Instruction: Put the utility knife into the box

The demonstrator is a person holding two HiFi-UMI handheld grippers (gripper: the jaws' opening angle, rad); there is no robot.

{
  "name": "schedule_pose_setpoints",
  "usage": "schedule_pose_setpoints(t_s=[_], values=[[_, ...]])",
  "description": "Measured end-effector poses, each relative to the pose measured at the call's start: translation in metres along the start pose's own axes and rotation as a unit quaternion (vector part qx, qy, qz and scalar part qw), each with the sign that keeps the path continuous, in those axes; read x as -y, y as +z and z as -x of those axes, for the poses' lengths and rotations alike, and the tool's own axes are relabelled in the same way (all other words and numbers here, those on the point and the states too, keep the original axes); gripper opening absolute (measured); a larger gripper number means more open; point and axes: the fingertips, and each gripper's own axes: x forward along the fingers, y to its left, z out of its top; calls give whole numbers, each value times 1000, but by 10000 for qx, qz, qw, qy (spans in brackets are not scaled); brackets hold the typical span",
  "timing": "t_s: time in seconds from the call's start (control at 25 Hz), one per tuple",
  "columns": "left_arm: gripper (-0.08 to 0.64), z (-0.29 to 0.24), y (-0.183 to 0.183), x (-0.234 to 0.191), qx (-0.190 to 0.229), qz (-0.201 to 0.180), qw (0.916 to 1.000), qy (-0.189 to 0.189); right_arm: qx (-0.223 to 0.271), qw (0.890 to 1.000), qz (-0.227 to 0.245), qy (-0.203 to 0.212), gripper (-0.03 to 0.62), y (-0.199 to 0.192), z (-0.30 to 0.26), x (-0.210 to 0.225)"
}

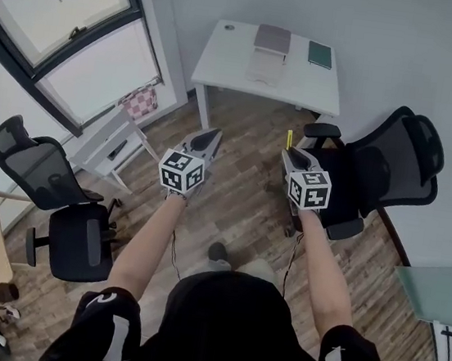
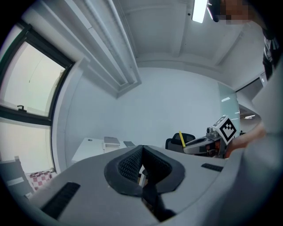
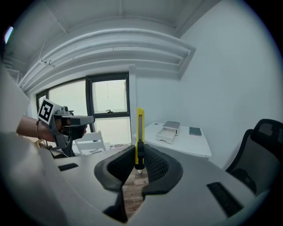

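right gripper (image 3: 139, 167) clamped on the yellow utility knife (image 3: 139, 126) near its black slider (image 3: 139, 152); looks light, stiff, slick, might pivot. left gripper (image 2: 142, 167): jaws together, empty.

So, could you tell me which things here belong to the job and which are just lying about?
For the job: utility knife, held in the right gripper; box on the white desk.

Lying about: green notebook on that desk; right-hand chair; left-hand chair; small white table; left gripper, shut and empty.
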Motion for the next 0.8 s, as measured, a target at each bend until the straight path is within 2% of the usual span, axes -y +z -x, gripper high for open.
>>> schedule_pose_setpoints(t_s=[0.52,0.8], values=[[25,-60,2,-40,-47,2,9999,-97,35,9999,-67,-136,74,15,-52,47],[26,-121,13,-76,-96,-76,9999,4,123,9999,-76,-38,74,37,-106,93]])
